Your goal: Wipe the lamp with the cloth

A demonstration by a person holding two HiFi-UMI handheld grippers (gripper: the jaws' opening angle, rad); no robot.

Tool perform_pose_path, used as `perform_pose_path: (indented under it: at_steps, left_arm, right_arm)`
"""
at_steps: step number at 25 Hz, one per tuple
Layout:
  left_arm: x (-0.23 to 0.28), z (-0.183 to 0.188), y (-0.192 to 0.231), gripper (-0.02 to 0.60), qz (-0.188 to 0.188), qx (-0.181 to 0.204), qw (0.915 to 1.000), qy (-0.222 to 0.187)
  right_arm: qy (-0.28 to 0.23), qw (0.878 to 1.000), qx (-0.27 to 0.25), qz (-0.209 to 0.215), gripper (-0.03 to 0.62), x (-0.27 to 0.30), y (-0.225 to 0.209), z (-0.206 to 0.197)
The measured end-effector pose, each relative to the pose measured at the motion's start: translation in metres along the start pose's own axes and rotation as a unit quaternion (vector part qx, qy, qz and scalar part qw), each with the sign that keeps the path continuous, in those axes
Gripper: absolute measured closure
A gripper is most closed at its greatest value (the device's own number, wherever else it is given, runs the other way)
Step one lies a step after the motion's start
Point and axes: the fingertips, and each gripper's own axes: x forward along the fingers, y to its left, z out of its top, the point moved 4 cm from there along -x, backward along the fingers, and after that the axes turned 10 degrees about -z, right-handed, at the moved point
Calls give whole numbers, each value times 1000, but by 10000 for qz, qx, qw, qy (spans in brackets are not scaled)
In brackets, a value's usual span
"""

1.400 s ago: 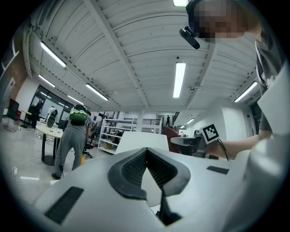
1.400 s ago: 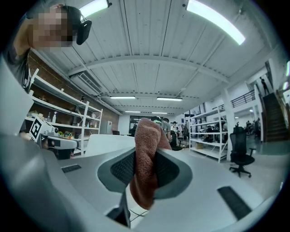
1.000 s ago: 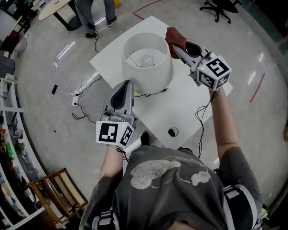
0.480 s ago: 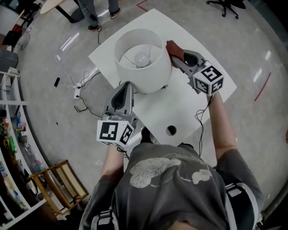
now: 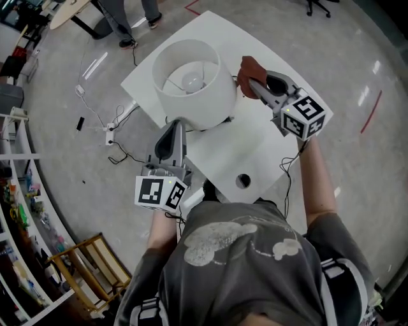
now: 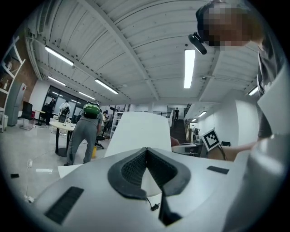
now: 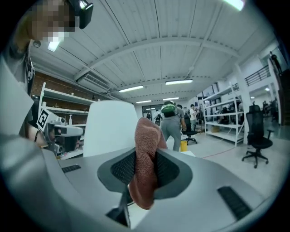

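A white lamp [image 5: 191,83] with a drum shade and a bare bulb stands on a white table [image 5: 248,143]. My right gripper [image 5: 250,81] is shut on a reddish-brown cloth [image 5: 250,69], held just right of the shade near its rim. In the right gripper view the cloth [image 7: 146,158] bulges out between the pads, with the lamp shade [image 7: 111,127] close on the left. My left gripper [image 5: 176,125] is shut with nothing in it, its tips at the shade's lower near side. The left gripper view shows the lamp shade [image 6: 138,131] straight ahead.
A round hole [image 5: 243,181] sits near the table's front edge. Cables and a power strip [image 5: 109,130] lie on the floor to the left. Shelves [image 5: 16,210] line the left wall. A person [image 5: 121,16] stands beyond the table beside another table.
The right gripper with the cloth has slid down and right along the shade's side, away from the rim. The left gripper stays at the shade's near side.
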Motion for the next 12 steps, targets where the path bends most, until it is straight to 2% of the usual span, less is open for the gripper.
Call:
perform_pose_path:
  at_steps: [3, 6, 9, 12]
  left_arm:
    - [-1, 8, -1, 574, -115, 58, 9998, -116]
    - [0, 13, -1, 574, -223, 99, 9996, -167]
    - [0, 16, -2, 574, -357, 85, 9990, -240]
    - [1, 16, -4, 574, -495, 52, 9984, -277]
  right_arm:
    - [-411, 9991, -136, -2, 497, -12, 15, 42]
    - [-586, 9980, -244, 40, 497, -19, 34, 75]
    - [-672, 9971, -342, 69, 497, -20, 51, 89]
    - [-501, 9976, -483, -15, 497, -19, 62, 86]
